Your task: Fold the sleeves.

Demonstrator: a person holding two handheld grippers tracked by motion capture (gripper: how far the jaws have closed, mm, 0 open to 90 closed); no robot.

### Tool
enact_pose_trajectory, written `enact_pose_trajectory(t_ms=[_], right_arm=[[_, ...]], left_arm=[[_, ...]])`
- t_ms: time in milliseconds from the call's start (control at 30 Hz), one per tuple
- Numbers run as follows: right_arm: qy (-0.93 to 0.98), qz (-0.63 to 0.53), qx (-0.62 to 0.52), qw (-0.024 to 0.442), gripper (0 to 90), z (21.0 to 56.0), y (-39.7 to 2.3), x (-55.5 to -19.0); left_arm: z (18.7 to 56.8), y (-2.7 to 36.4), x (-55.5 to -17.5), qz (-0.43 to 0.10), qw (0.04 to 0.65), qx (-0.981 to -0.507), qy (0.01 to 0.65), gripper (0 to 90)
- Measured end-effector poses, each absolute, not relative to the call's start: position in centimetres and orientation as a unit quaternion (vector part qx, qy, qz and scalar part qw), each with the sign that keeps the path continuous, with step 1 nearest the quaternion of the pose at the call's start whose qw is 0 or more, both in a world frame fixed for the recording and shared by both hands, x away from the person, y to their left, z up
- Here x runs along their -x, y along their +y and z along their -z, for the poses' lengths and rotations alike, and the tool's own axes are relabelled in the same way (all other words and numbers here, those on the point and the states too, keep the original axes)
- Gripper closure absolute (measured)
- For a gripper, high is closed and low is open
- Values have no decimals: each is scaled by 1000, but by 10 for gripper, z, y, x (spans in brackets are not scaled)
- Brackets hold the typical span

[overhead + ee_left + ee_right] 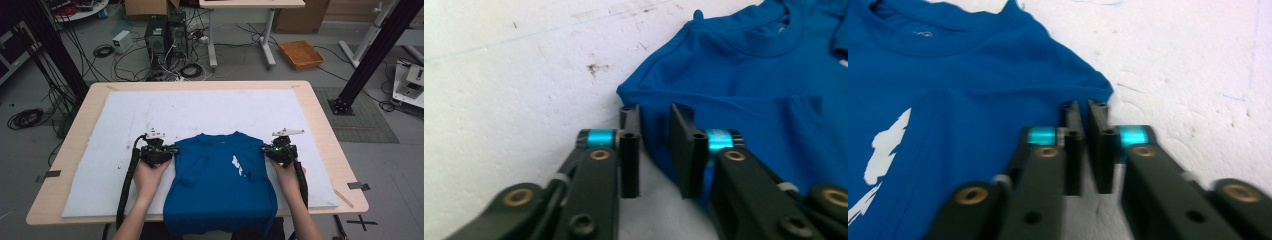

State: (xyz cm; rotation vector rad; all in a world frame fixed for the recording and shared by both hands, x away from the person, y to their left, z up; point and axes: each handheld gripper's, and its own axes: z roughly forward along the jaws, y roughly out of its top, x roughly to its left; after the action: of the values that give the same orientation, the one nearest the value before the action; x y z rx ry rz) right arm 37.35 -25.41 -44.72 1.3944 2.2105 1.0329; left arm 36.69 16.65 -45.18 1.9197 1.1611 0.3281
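Note:
A blue T-shirt (220, 190) with a white print lies flat on the white foam board (200, 107), neck away from me and hem hanging over the table's near edge. My left gripper (173, 150) is at the shirt's left shoulder edge. In the left gripper view its jaws (655, 112) stand a narrow gap apart astride the shirt's (764, 85) edge. My right gripper (265, 149) is at the right shoulder edge. In the right gripper view it (1083, 107) is shut on the edge of the shirt (948, 90) just below the shoulder corner.
The foam board covers most of the wooden table (75, 145). Behind the table on the floor are computer towers (165, 35), cables and an orange tray (301, 54). Black frame posts (367, 55) stand at both sides. A person's forearms come in from the bottom.

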Motion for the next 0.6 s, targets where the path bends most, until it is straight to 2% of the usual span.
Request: enact_pose_trajectory(t_ms=[67,367,400,433,467,533,600], right_arm=[[775,-362,-490,166,895,447,-254,-373],[765,-367,-499,176,887,445,-258,-369],[766,-369,-496,176,845,445,-258,-369],[766,-372,-493,180,774,444,-258,-369],[764,-375,-493,181,727,443,-259,-368],[759,-387,-491,183,676,439,-262,-366],[751,-401,-491,185,574,433,-266,-363]], left_arm=[[452,166,-367,-136,424,-765,465,877],[450,168,-370,-147,425,-761,468,880],[449,168,-370,-150,425,-757,473,838],[448,170,-370,-149,430,-750,480,711],[447,172,-369,-142,439,-747,479,647],[441,176,-366,-153,448,-744,471,529],[435,180,-361,-170,458,-746,452,475]])
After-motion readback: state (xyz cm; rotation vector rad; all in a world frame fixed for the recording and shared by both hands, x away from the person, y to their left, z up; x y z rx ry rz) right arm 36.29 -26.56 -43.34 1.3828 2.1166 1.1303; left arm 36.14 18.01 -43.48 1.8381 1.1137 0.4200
